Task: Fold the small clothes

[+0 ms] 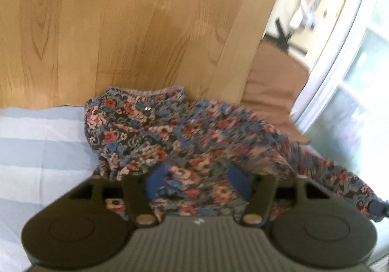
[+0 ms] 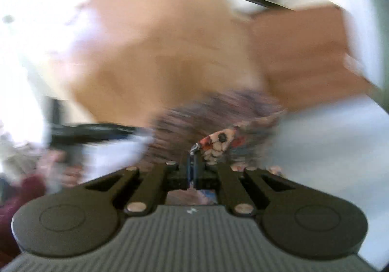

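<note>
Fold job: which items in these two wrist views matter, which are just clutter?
In play:
- dark floral-print small garment
- left gripper, open around a fold of it
- right gripper, shut on its edge
- pale blue striped cloth underneath

Just lying about:
- light wooden table
- brown cushion

There was one floral garment (image 1: 170,131) in view, the only piece of clothing that could be counted. One pale striped cloth (image 1: 41,140) lay under it on one wooden tabletop (image 1: 121,23). Two grippers showed, the left gripper (image 1: 198,183) and the right gripper (image 2: 194,162).
</note>
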`<state>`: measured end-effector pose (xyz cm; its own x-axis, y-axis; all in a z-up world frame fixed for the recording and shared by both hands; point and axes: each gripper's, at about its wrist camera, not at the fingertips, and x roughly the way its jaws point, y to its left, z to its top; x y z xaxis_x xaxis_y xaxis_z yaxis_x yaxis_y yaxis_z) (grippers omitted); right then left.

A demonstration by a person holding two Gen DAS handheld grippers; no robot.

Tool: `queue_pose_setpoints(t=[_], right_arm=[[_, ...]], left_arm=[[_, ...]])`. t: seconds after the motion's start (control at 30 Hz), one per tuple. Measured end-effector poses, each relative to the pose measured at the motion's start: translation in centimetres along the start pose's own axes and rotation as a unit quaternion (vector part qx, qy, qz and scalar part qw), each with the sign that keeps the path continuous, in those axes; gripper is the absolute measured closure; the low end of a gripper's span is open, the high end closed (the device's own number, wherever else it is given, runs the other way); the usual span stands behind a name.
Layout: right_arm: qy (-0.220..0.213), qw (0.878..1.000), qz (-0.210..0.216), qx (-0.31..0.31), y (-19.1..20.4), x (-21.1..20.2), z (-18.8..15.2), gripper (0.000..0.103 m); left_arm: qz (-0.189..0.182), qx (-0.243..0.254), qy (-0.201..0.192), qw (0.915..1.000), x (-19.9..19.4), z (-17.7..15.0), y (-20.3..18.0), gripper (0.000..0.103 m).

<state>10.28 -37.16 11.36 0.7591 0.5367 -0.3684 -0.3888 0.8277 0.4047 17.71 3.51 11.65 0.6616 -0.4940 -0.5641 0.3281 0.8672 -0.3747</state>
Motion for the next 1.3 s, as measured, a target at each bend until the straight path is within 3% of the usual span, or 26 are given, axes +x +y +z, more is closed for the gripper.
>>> queue_pose_setpoints(t=[0.03,0.13,0.2,0.27,0.37,0.47,0.57,0.6,0.63,0.67,0.7,0.73,0.83,0.93,1.03,1.1,1.17,1.23,1.3], right_arm=[[0.004,0.999,0.038,-0.021,2.3,1.0,0.5,0.098],[0.048,0.989,0.122,-0.069,7.8,5.5,-0.6,0.098],[0.083,0.980,0.157,-0.089,10.2,8.8,-2.5,0.098],[0.103,0.976,0.162,-0.105,11.7,11.6,-4.5,0.098],[0.091,0.978,0.165,-0.089,11.7,13.0,-5.4,0.098],[0.073,0.980,0.164,-0.087,11.3,12.9,-5.2,0.098],[0.073,0.980,0.156,-0.098,11.8,12.8,-5.6,0.098],[0.072,0.980,0.153,-0.105,11.9,12.4,-5.8,0.098],[0.071,0.980,0.148,-0.110,12.0,12.4,-6.0,0.098],[0.070,0.981,0.146,-0.109,12.1,12.3,-6.1,0.097],[0.069,0.981,0.145,-0.105,11.9,12.0,-6.2,0.094],[0.071,0.982,0.146,-0.096,11.4,11.6,-6.1,0.093],[0.048,0.991,0.109,-0.063,8.3,9.2,-5.8,0.073],[0.013,1.000,0.003,-0.016,2.7,4.8,-6.1,0.067],[0.023,0.993,-0.113,0.038,-2.6,1.0,-7.7,0.066],[0.035,0.988,-0.136,0.066,-4.4,-0.9,-9.1,0.061],[0.050,0.986,-0.130,0.093,-5.4,-1.8,-10.5,0.051],[0.069,0.985,-0.125,0.098,-5.4,-1.7,-11.8,0.052],[0.096,0.984,-0.121,0.090,-4.1,-0.9,-12.4,0.080]], left_arm=[[-0.019,-0.015,-0.005,0.9997,-0.6,0.2,0.6,0.018],[-0.073,-0.050,-0.016,0.9959,-1.9,0.6,2.2,0.002],[-0.103,-0.064,-0.010,0.9926,-2.1,0.5,3.2,0.000],[-0.108,-0.058,0.009,0.9924,-1.7,0.1,3.7,0.000],[-0.072,-0.032,0.036,0.9962,-0.5,-0.8,3.9,0.001],[-0.087,-0.038,0.061,0.9937,0.8,-1.6,4.6,0.002],[-0.129,-0.033,0.088,0.9873,2.0,-1.9,3.6,0.018],[-0.143,-0.025,0.096,0.9848,2.3,-2.1,3.1,0.044],[-0.146,-0.012,0.104,0.9838,2.6,-2.2,2.2,0.076],[-0.135,0.005,0.111,0.9846,3.0,-2.3,1.3,0.093],[-0.120,0.018,0.119,0.9855,3.5,-2.5,0.5,0.099],[-0.105,0.024,0.118,0.9871,3.6,-2.6,0.1,0.099],[-0.078,0.013,0.093,0.9926,2.9,-2.0,0.8,0.099],[-0.075,-0.036,0.070,0.9941,1.7,-0.5,3.3,0.099],[-0.070,-0.060,0.063,0.9938,1.0,0.4,4.9,0.099],[-0.067,-0.062,0.062,0.9939,1.1,0.7,5.1,0.099],[-0.065,-0.064,0.063,0.9938,1.3,0.8,5.2,0.099],[-0.065,-0.070,0.062,0.9935,1.4,0.9,5.2,0.099],[-0.068,-0.078,0.057,0.9930,1.3,1.2,5.0,0.099]])
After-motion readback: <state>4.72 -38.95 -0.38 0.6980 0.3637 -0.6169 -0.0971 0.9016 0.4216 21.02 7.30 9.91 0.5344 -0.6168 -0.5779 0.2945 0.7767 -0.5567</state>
